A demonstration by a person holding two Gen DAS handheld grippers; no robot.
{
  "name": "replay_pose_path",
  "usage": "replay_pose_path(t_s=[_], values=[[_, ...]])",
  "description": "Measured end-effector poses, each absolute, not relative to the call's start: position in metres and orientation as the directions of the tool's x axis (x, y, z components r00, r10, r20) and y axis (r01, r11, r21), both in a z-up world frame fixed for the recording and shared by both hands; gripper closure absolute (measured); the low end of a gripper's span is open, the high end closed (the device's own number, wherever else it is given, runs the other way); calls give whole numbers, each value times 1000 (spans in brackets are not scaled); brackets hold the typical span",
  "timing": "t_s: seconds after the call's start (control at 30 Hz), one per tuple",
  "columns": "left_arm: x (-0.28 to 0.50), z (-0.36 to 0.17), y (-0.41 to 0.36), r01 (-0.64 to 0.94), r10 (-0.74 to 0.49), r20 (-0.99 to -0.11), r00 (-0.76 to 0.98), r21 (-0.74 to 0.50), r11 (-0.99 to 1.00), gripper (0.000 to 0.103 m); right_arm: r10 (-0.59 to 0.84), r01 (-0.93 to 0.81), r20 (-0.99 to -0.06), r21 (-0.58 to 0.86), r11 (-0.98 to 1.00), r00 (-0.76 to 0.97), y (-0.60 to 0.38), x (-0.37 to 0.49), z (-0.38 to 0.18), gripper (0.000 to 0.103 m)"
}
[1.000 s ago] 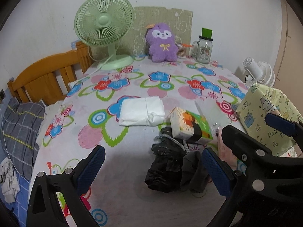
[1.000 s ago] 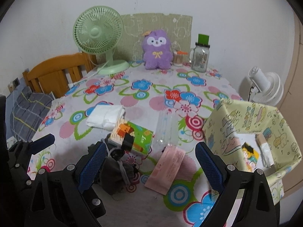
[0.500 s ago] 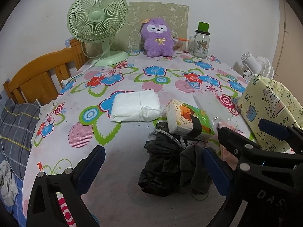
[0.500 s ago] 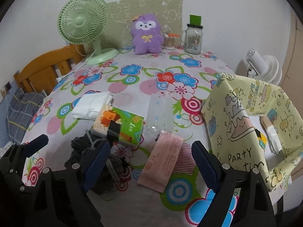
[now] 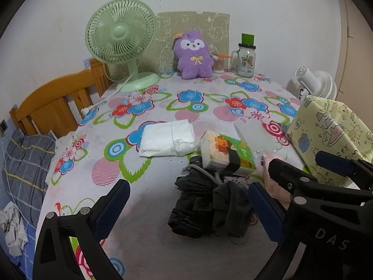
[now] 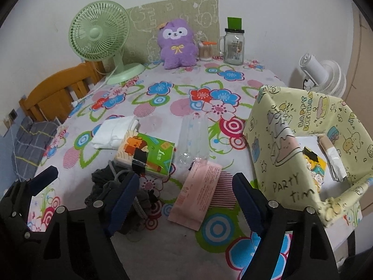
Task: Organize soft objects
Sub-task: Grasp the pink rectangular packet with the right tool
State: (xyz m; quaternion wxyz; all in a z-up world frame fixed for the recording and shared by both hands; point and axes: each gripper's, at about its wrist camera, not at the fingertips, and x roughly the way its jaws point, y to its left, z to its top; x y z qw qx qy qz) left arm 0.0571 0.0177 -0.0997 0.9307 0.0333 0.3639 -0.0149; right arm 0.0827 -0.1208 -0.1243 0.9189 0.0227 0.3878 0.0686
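Note:
A dark cloth bundle (image 5: 209,200) lies on the flowered tablecloth (image 5: 163,245), in line with the gap of my left gripper (image 5: 188,210), which is open and touches nothing. Behind the bundle are a green-orange tissue pack (image 5: 226,154) and a white folded cloth (image 5: 167,137). My right gripper (image 6: 185,200) hovers over a pink packet (image 6: 198,198) with its jaws closing; the pads press on nothing. A clear plastic bag (image 6: 193,137) lies past the packet. A purple plush toy (image 6: 177,44) sits at the far wall. A yellow paper-covered box (image 6: 291,144) stands open at the right.
A green desk fan (image 5: 121,37) and a glass mug jar (image 5: 246,60) stand at the back of the table. A wooden chair (image 5: 53,107) with a plaid cloth is on the left, and a white fan (image 6: 321,74) stands beyond the right edge.
The right gripper's fingers have drawn closer together and its view has rolled slightly. The things on the table lie where they were.

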Motion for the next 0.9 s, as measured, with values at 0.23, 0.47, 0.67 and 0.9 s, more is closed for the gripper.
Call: replay_pose_path(t_s=[0.23, 0.47, 0.67, 0.9], values=[[46, -103, 0, 85, -16, -684, 729, 68, 994, 11, 153, -112, -713, 105, 988, 684, -124, 73, -125, 19], [53, -114, -11, 105, -28, -707, 706, 65, 992, 22, 145, -110, -728, 96, 989, 670, -126, 74, -133, 19], [61, -125, -16, 170, -99, -740, 666, 21, 985, 53, 138, -110, -749, 87, 990, 648, -121, 86, -146, 22], [68, -125, -10, 171, -118, -742, 660, -5, 985, 55, 173, -85, -765, 154, 984, 620, -125, 101, -157, 24]])
